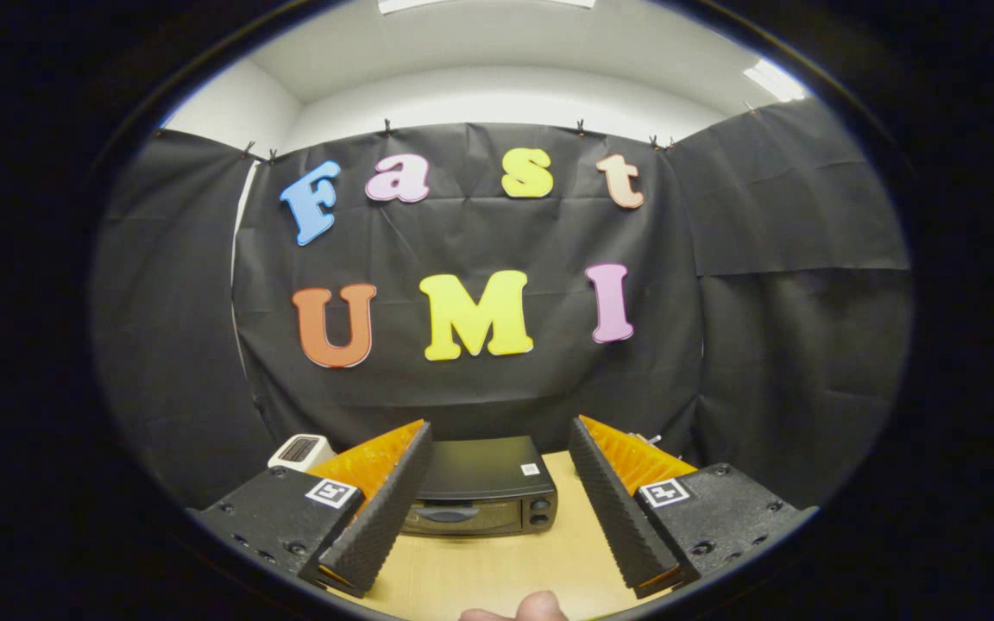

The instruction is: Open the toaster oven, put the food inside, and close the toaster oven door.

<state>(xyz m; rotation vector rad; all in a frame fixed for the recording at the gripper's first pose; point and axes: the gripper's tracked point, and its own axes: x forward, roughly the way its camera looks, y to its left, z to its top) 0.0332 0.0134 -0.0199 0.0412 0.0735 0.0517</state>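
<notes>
**Lining up on the oven door handle**

The gripper (497, 509) hangs above the near end of the wooden table (497, 573) with its jaws wide apart and nothing between them. The black toaster oven (481, 492) sits further back, seen in the gap between the fingers, its door closed. The handle (448, 514) runs across the upper front of the door, and two knobs (538, 511) stand at its right.

The step in hand looks like opening the door. To do it well, come in low and level and centre the fingers on the handle, away from the knobs. Grip it firmly, then pull down along the door's arc.

A white appliance (300, 450) stands far left. A fingertip (538, 606) pokes in at the near edge.

No food can be made out. A small sticker (531, 469) on the oven top is too small to read, and each finger block carries a square marker (331, 492) without legible words.
</notes>
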